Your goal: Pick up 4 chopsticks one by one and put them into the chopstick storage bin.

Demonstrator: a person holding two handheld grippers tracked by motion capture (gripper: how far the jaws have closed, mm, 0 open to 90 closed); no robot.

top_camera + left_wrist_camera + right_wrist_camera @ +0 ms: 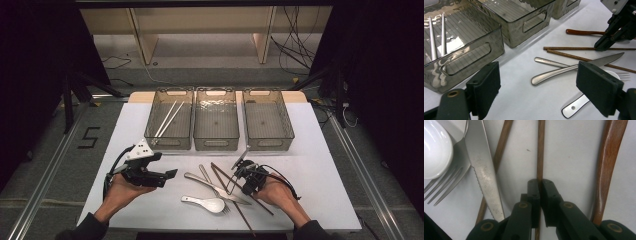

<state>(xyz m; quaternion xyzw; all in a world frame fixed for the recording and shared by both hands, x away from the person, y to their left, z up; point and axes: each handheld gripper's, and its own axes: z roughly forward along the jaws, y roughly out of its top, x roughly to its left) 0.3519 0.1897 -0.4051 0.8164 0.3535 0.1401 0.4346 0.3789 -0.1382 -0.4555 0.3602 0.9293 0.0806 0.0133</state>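
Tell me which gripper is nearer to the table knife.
Right. The right gripper is shut on a brown chopstick just beside the table knife. The left gripper hangs open off to the knife's left, with bare table between them.

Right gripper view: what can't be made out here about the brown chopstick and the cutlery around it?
- Brown chopstick: both ends cut off by the frame; lower stretch hidden behind the right tongs, shut on it.
- Wooden handle: its working end is cut off by the frame.
- Fork: handle hidden under the knife and white spoon.
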